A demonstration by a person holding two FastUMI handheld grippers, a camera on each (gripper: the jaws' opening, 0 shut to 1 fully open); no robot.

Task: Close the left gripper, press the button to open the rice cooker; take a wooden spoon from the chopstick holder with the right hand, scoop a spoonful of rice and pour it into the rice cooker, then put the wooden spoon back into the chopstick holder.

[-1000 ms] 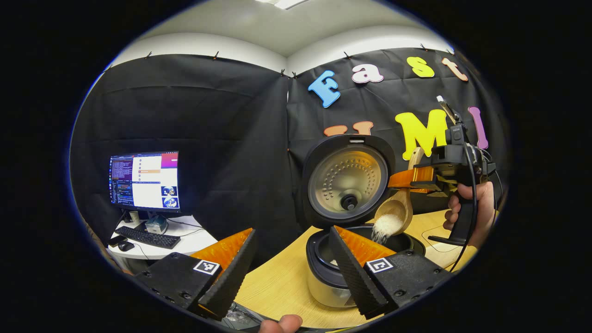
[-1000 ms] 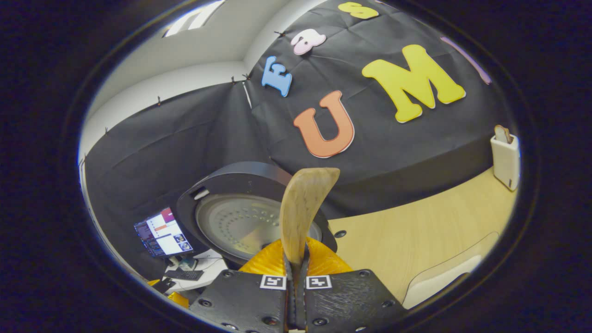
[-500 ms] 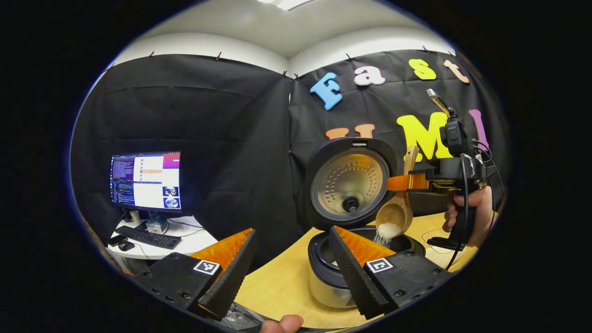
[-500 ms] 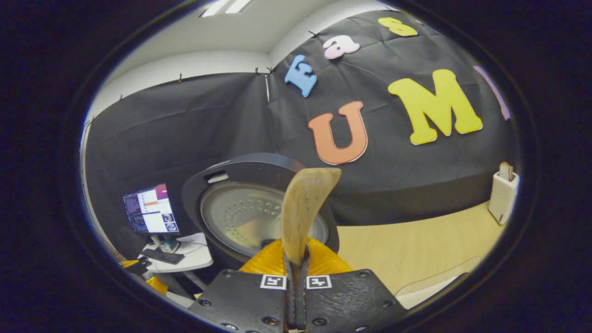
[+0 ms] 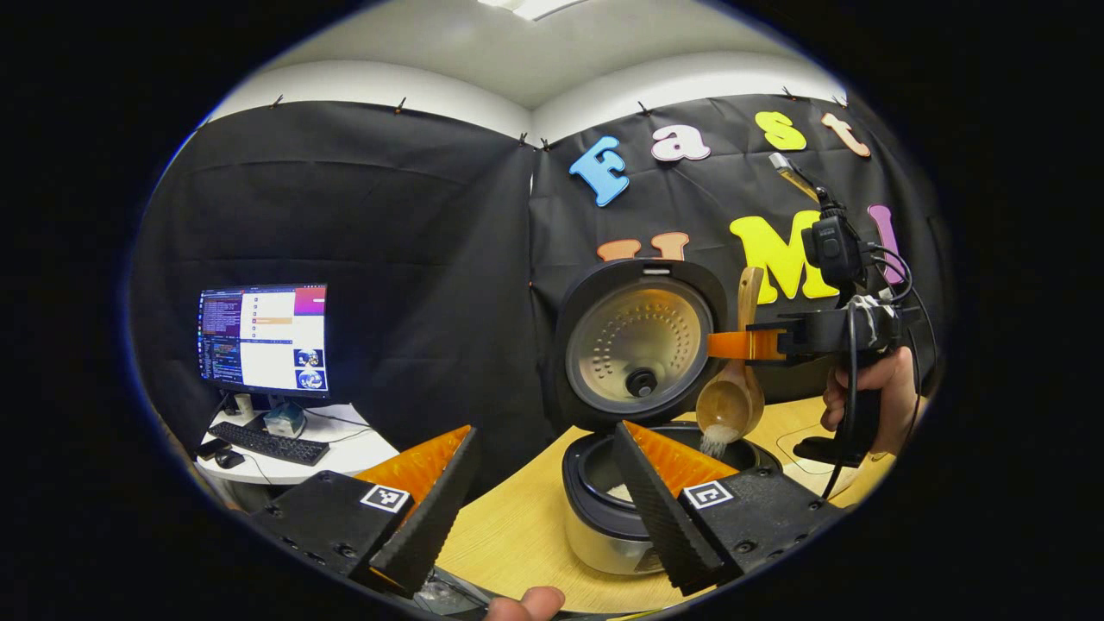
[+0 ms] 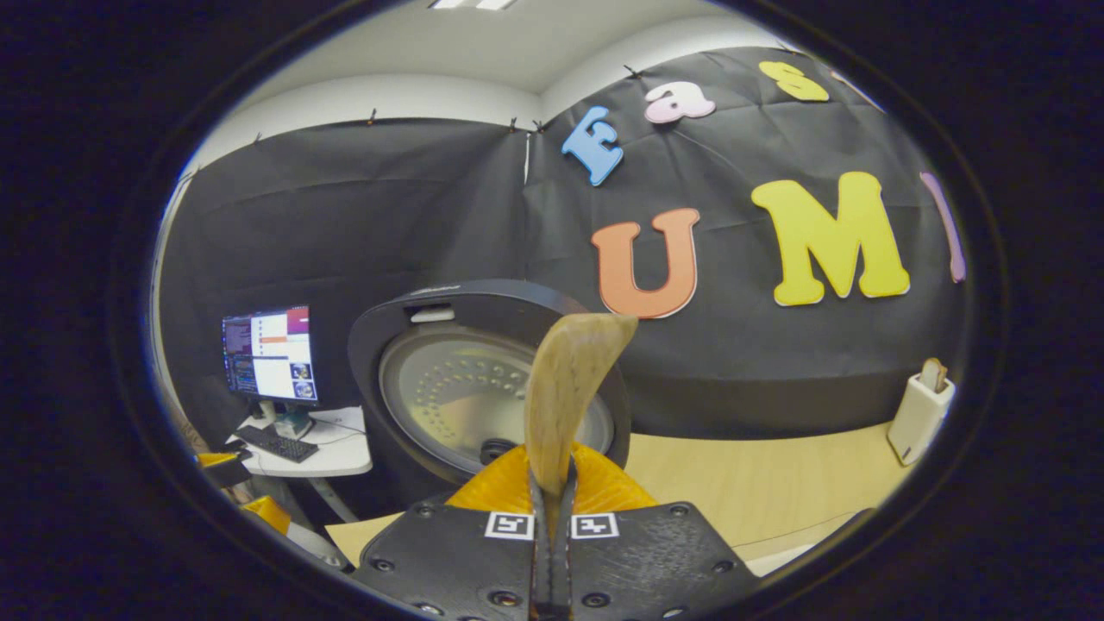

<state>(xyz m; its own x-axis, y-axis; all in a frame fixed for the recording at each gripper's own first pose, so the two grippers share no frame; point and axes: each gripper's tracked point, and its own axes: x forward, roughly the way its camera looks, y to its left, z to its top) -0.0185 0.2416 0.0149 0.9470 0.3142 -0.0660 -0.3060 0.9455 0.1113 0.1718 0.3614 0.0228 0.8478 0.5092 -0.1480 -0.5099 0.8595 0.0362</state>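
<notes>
Pouring step — tipped pale wooden spoon (image 5: 731, 404) held bowl-down over the open black-rimmed rice cooker (image 5: 604, 509), white rice grains (image 5: 717, 440) spilling off the lip into the inner pot. Right gripper (image 5: 749, 345) clenched on the spoon's handle, jaws pressed tight on both sides of the wood, as seen close up in the right gripper view (image 6: 552, 517). Left gripper (image 5: 543, 483) idle, jaws spread wide and holding nothing, parked low beside the cooker.

To finish well: keep the bowl directly above the pot mouth, not over the rim or the light wooden worktop (image 5: 517, 535). Tilt a touch further, slowly, to let clinging grains slide off — no shaking, likely to scatter rice. Mind the raised round lid (image 5: 638, 345) just behind the spoon; avoid knocking it. Hold the grip firm, since a thin handle may twist between the jaws. Once empty, level the spoon before lifting away toward the white chopstick holder (image 6: 918, 414), standing well apart at the far side of the worktop.
</notes>
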